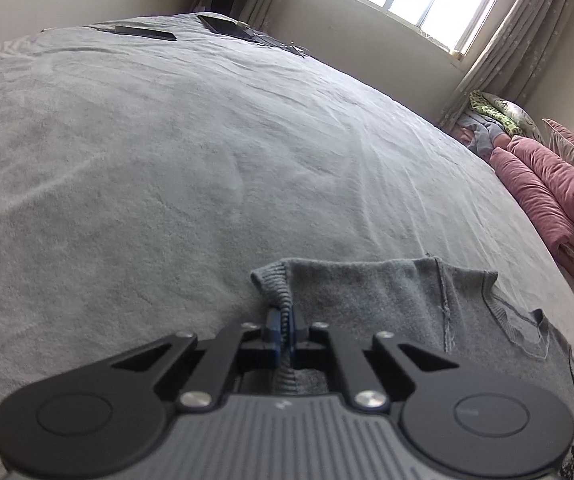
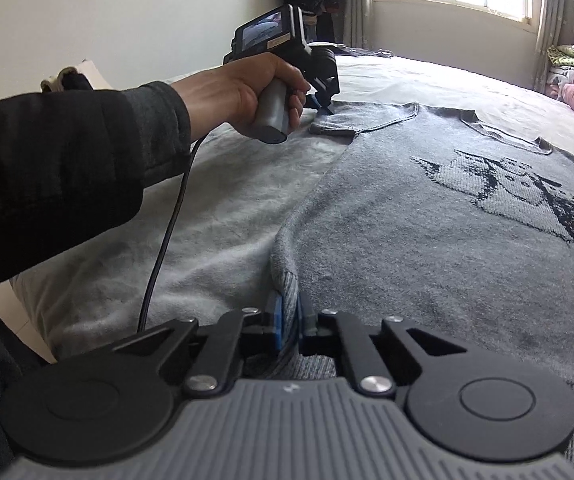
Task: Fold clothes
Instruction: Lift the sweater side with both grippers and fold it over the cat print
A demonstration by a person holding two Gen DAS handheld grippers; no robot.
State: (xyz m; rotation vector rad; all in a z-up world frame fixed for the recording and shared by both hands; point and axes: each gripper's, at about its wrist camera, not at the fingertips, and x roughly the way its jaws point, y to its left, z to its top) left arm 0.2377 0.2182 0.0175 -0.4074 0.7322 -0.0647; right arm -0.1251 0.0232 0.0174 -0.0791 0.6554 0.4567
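Bed (image 2: pixel 223 200) holds grey sweater (image 2: pixel 427 240), spread flat. Left gripper (image 1: pixel 283 334) fingers clamped on far sleeve cuff (image 1: pixel 275 280); right gripper (image 2: pixel 289 328) fingers clamped on near hem corner. Sweater's left edge runs long between both.

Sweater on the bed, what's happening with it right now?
A person is folding a grey sweater spread flat on the bed, with a handheld gripper in each hand. The left gripper is shut on the ribbed cuff of a sleeve that lies folded across the shoulder. The right gripper is shut on the sweater's ribbed hem edge nearer the person. The body, with its knitted dark figure, still lies flat, so the fold is barely begun.
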